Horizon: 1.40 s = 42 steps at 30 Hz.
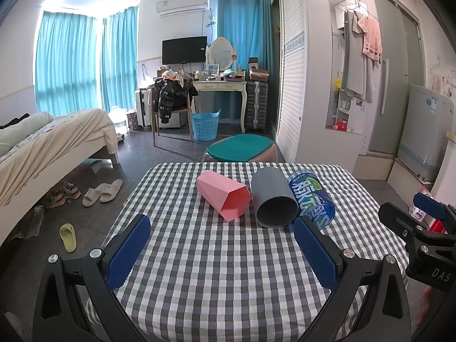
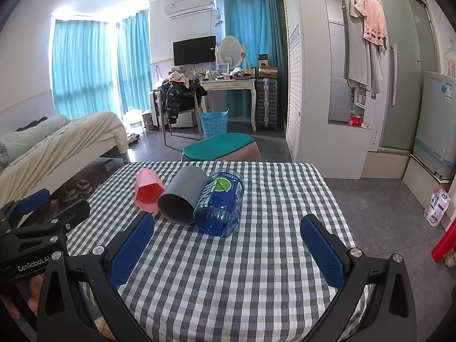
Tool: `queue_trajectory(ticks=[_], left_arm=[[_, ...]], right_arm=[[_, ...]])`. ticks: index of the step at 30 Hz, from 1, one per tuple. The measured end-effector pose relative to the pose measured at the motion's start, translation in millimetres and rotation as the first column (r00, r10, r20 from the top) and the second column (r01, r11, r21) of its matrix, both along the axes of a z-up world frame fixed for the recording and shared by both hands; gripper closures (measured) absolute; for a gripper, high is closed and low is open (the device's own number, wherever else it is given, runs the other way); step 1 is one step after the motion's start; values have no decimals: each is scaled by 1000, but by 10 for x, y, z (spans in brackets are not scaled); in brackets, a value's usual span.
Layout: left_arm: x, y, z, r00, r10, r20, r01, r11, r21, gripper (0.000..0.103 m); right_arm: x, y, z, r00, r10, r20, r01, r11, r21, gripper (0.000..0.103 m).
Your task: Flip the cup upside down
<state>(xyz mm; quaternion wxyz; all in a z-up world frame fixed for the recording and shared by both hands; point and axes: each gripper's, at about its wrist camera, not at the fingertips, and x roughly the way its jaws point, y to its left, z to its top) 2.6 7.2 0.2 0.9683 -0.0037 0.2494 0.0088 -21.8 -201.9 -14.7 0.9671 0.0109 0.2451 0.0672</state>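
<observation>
Checked tablecloth holds 2 toppled cups, pink and grey; both hand-held grippers spread, bases cropped.

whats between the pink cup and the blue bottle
The grey cup, lying on its side with its open mouth toward the cameras, between the pink cup and the blue bottle. Both wrist views show it.

Both feeds bright, daylight through the teal curtains at back left, blown out white above them. I see a ceiling glare spot top right in the right wrist view. Soft shadows under the cups on the bench. Heavy fisheye bending, black corners. Focus sharp at centre, edges slightly soft.
</observation>
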Motion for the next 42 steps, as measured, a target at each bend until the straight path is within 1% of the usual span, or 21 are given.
queue_trajectory(ticks=[21,24,26,42], left_arm=[[4,17,-5,1000,1,-1,-1,1000,-2,0],[6,14,-17,1000,0,1,0,1000,-1,0],[-14,21,-76,1000,1,0,-1,1000,-2,0],[-11,19,-77,1000,3,-1,-3,1000,-2,0]], right_arm=[[4,-17,-15,1000,-3,0,3,1000,3,1],[5,-16,-16,1000,-3,0,3,1000,3,0],[6,-18,-20,1000,-4,-2,4,1000,4,0],[7,-16,-11,1000,-4,0,4,1000,3,0]])
